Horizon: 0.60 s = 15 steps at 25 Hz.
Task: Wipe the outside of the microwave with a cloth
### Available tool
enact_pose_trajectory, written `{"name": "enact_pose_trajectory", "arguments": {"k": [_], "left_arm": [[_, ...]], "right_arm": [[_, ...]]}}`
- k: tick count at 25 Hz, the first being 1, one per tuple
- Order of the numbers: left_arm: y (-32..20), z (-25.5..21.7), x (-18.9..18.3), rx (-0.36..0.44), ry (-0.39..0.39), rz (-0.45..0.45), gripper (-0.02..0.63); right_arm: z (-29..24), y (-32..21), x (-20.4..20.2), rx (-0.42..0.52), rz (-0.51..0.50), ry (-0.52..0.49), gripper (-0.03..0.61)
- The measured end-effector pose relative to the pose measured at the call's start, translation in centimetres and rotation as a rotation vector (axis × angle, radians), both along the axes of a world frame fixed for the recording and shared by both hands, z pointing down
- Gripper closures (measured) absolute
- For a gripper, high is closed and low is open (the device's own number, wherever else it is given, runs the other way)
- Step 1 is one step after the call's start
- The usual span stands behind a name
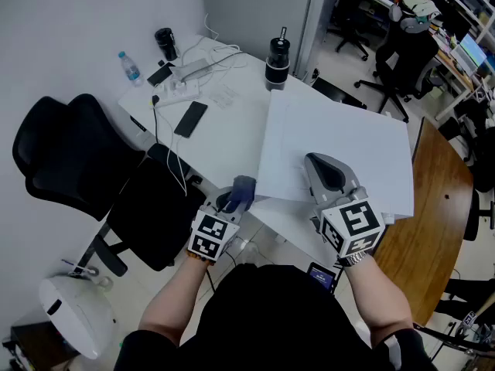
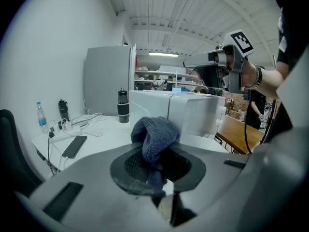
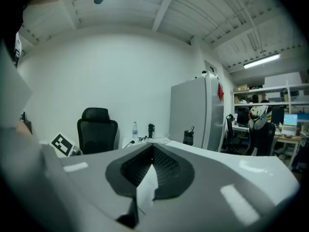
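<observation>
**A:** What has the left gripper (image 1: 232, 204) got?

**B:** A blue-grey knitted cloth (image 2: 155, 135). The jaws are closed on it. It is bunched up between the dark pads, and a rounded fold sticks out past the tips.

**A:** And where is the white box-shaped microwave (image 1: 340, 141) from there?

**B:** Ahead of those jaws and to their right, standing on the white table (image 1: 224, 130). In the left gripper view a strip of bare table shows between the cloth and the microwave's near corner, so the cloth is close but apart from it.

**A:** What about the right gripper (image 1: 312, 161)?

**B:** Its jaws are pressed fully together with nothing between them. Its own view shows the two ribbed pads meeting at the tips. In the head view it sits over the microwave's flat top, near the front edge. I can't tell whether it touches the top.

**A:** Is anything else near the left jaws?

**B:** Straight ahead of them, beyond the cloth, a black cylindrical tumbler (image 2: 123, 106) stands upright on the table. A flat black phone (image 2: 75, 146) lies off to their left. Further left there is a clear plastic water bottle (image 2: 42, 117), and a black office chair (image 1: 66, 157) is beside the table.
</observation>
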<state>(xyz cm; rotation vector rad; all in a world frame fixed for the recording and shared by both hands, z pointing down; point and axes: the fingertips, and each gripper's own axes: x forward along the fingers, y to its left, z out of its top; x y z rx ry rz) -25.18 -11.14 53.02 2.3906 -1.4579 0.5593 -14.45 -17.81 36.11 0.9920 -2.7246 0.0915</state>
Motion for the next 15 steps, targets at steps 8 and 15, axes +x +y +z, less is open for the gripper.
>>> {"name": "enact_pose_trajectory", "arguments": {"k": [8, 15], "left_arm": [[-4.0, 0.5, -0.5, -0.003, 0.004, 0.04, 0.558], [-7.7, 0.9, -1.0, -0.015, 0.023, 0.062, 0.558]], "right_arm": [[0.2, -2.9, -0.3, 0.006, 0.042, 0.001, 0.577], [0.5, -5.0, 0.4, 0.001, 0.095, 0.008, 0.577]]}}
